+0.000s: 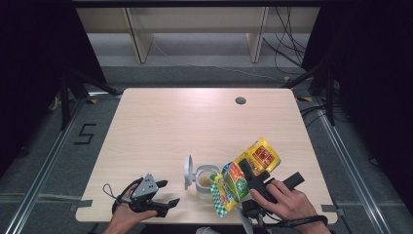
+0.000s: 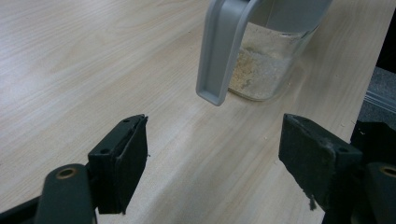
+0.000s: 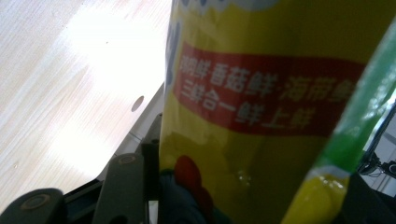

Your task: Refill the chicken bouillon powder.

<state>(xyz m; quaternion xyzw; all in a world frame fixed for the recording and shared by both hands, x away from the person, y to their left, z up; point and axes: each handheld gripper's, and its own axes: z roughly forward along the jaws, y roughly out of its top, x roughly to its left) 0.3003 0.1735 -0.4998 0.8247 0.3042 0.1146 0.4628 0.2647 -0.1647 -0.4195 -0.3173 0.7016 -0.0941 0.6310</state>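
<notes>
A small glass jar (image 1: pixel 207 181) holding pale powder stands near the table's front edge, its grey flip lid (image 1: pixel 188 171) swung open to the left. A yellow packet (image 1: pixel 263 155) with red and green print leans over the jar's right side, its lower corner by the rim. My right gripper (image 1: pixel 248 175) is shut on the packet; in the right gripper view the packet (image 3: pixel 261 93) rises between the jaws and one finger (image 3: pixel 125 184) shows at its left. My left gripper (image 1: pixel 170 192) lies open on the table left of the jar. In the left gripper view the jar (image 2: pixel 266 65) and lid (image 2: pixel 219 51) stand beyond the left gripper (image 2: pixel 215 158), whose jaws have nothing between them.
The wooden table (image 1: pixel 195 126) has a round cable hole (image 1: pixel 240 101) at the back right. Pale shelving (image 1: pixel 195 29) stands behind it, with cables on the floor at the right. A floor mark like a 5 (image 1: pixel 85 134) lies left of the table.
</notes>
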